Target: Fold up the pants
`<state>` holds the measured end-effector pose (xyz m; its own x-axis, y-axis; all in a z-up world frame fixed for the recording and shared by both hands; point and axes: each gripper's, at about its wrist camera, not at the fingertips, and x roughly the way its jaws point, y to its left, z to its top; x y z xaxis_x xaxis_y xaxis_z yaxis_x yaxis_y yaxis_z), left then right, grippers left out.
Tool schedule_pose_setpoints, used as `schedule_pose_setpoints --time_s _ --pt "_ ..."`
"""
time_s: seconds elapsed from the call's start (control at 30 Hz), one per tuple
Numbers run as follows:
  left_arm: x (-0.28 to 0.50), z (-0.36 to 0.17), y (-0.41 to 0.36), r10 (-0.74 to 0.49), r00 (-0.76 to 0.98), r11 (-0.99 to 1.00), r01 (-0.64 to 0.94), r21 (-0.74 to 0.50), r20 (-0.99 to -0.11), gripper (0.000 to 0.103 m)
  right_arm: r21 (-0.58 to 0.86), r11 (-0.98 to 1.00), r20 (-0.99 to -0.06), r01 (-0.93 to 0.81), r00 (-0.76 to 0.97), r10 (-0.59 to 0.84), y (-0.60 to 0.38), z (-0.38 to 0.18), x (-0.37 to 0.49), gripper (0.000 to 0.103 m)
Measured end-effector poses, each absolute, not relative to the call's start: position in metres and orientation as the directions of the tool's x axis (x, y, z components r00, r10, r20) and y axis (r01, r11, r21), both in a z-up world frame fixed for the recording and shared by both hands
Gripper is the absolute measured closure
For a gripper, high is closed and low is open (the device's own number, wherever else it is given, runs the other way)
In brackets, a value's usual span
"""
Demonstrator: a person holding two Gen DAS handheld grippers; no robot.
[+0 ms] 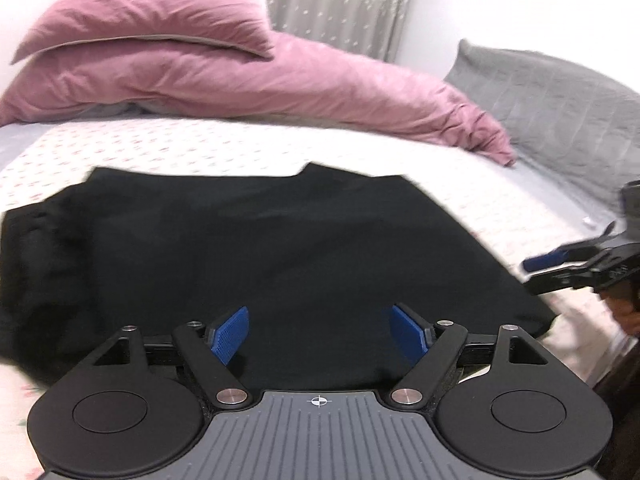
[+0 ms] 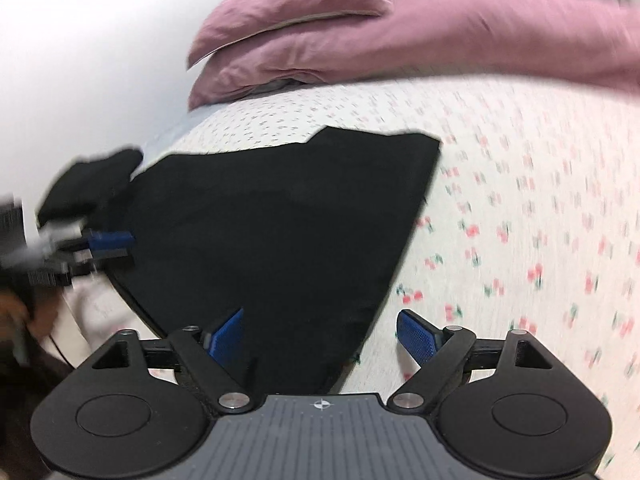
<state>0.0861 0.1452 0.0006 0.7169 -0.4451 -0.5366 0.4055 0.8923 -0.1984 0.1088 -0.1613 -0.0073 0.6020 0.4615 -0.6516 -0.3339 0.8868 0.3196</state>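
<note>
The black pants [image 1: 248, 264] lie folded flat on the flowered bed sheet [image 2: 520, 220], in front of a pink pillow [image 1: 148, 20]. The left claw [image 1: 318, 332] hangs spread wide over them, gripping nothing. The right claw [image 2: 320, 334] is also spread, empty, above their near corner.

Left gripper [image 1: 319, 334]: jaws spread wide, nothing between the blue pads [image 1: 231, 334]. Right gripper [image 2: 320, 336]: jaws likewise wide apart, nothing gripped, blue pads [image 2: 416, 338] clear. Each gripper appears side-on at the edge of the other's view, blurred. Bit of a hand [image 2: 24, 314] visible behind the left gripper, blurred.
</note>
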Motion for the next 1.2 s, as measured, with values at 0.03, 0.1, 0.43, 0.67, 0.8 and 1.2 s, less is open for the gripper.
schedule_pose_setpoints --time_s 0.03,0.1,0.43,0.67,0.8,1.2 --pt "0.086 0.001 0.137 -0.458 0.713 0.885 0.419 -0.202 -0.531 0.023 0.364 0.878 -0.654 -0.310 0.587 0.478 -0.166 -0.010 0.111 0.020" --pt "0.085 0.000 0.122 -0.478 0.704 0.873 0.445 -0.198 -0.524 0.023 0.444 0.853 -0.650 -0.275 0.556 0.518 -0.174 -0.015 0.114 0.028" --pt "0.076 -0.017 0.059 -0.547 0.635 0.814 0.556 -0.169 -0.546 0.022 0.638 0.745 -0.631 -0.196 0.423 0.651 -0.185 -0.032 0.114 0.058" --pt "0.065 -0.025 0.025 -0.577 0.597 0.765 0.633 -0.113 -0.557 0.022 0.684 0.704 -0.608 -0.191 0.384 0.695 -0.181 -0.034 0.115 0.086" --pt "0.060 -0.024 0.012 -0.601 0.584 0.742 0.661 -0.110 -0.546 0.022 0.731 0.654 -0.548 -0.196 0.401 0.734 -0.183 -0.024 0.118 0.090" --pt "0.060 -0.021 -0.037 -0.561 0.648 0.763 0.646 -0.019 -0.515 0.025 0.754 0.613 -0.500 -0.235 0.400 0.768 -0.175 -0.009 0.135 0.082"
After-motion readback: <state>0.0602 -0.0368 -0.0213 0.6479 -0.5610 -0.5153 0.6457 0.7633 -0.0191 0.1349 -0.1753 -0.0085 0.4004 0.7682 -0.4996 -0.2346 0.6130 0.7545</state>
